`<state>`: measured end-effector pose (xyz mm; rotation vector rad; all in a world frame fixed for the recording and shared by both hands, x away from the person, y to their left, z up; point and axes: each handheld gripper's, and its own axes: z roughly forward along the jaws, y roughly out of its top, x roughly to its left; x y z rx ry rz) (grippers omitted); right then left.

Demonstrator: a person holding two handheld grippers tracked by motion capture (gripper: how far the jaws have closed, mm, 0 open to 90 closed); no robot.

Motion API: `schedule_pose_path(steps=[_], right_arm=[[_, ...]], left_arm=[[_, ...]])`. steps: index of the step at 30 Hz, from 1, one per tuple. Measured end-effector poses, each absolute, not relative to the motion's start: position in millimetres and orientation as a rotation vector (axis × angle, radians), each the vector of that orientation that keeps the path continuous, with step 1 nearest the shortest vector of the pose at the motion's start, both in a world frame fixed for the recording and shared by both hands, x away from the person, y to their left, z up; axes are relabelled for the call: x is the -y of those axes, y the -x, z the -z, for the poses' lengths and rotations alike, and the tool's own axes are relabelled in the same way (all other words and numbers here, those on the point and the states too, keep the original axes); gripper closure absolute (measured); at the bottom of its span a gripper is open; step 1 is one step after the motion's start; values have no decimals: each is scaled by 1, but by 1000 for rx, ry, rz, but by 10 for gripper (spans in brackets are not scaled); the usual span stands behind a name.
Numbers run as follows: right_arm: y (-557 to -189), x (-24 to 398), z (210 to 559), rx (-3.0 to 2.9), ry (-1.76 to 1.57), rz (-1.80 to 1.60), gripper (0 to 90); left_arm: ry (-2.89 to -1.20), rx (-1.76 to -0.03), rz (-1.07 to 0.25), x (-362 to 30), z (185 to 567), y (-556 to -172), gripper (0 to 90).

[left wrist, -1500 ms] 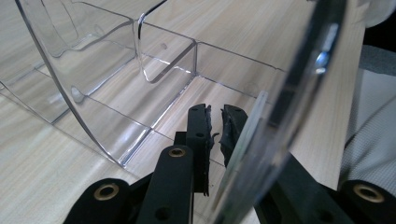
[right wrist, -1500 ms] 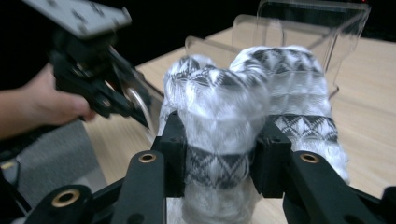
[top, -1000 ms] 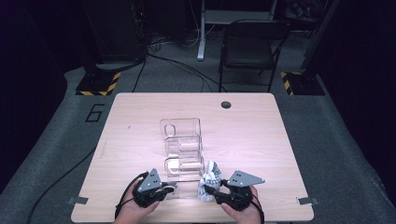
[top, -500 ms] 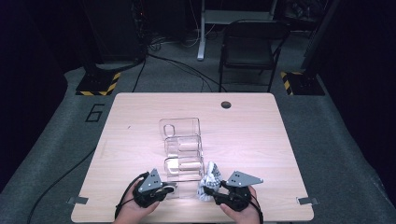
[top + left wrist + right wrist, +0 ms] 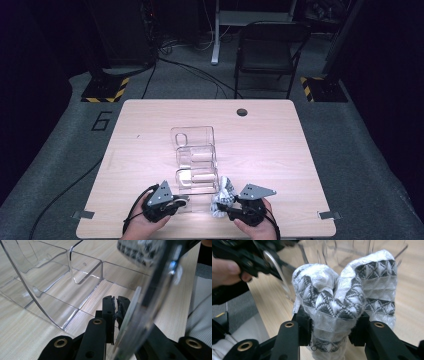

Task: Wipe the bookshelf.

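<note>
A rolled sock bundle (image 5: 342, 302), white with a black pattern, is gripped in the right tool (image 5: 231, 209), whose jaws are clenched on its lower part while the two rounded ends stand up above them. The bundle is held at the near right corner of a clear rack (image 5: 196, 160), a stepped acrylic organiser with several compartments that runs away from the person along the middle of the surface (image 5: 280, 150). The coming move is judged to turn on this relation: the nearest compartment lies just to the left of the bundle and slightly beyond it, so a short shift inward over the rack's near wall would be needed before release. The long axis of the bundle stands roughly upright, leaning towards the rack. The right hand is the nearer to the open compartments on that side; the left tool (image 5: 175, 202) is placed at the rack's near left corner. Its jaws are seen almost shut, and a thin clear wall of the rack (image 5: 140, 315) passes just beside them; it appears to be pinched there to steady the rack, though the contact itself cannot be made out with certainty
</note>
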<state>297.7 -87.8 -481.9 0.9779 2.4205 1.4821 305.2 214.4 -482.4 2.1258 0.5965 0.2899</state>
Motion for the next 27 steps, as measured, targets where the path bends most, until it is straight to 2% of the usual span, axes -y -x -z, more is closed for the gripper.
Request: schedule_pose_path(steps=[3,8,15,22,27], right_arm=[[-298,87,484,-2431,-981,-1450,606],[-292,91,466,-2358,-948,-1533,606],[-299,86,487,-2450,-993,-1424,606],[-292,90,468,-2362,-953,-1517,606],[-297,88,481,-2407,-996,-1519,607]], left_arm=[[-2128,-595,-292,-214,482,-305,841],[-2124,-594,-290,-214,483,-305,841],[-2129,-585,-298,-214,482,-305,840],[-2132,-583,-300,-215,482,-305,838],[-2130,-587,-300,-214,482,-305,838]])
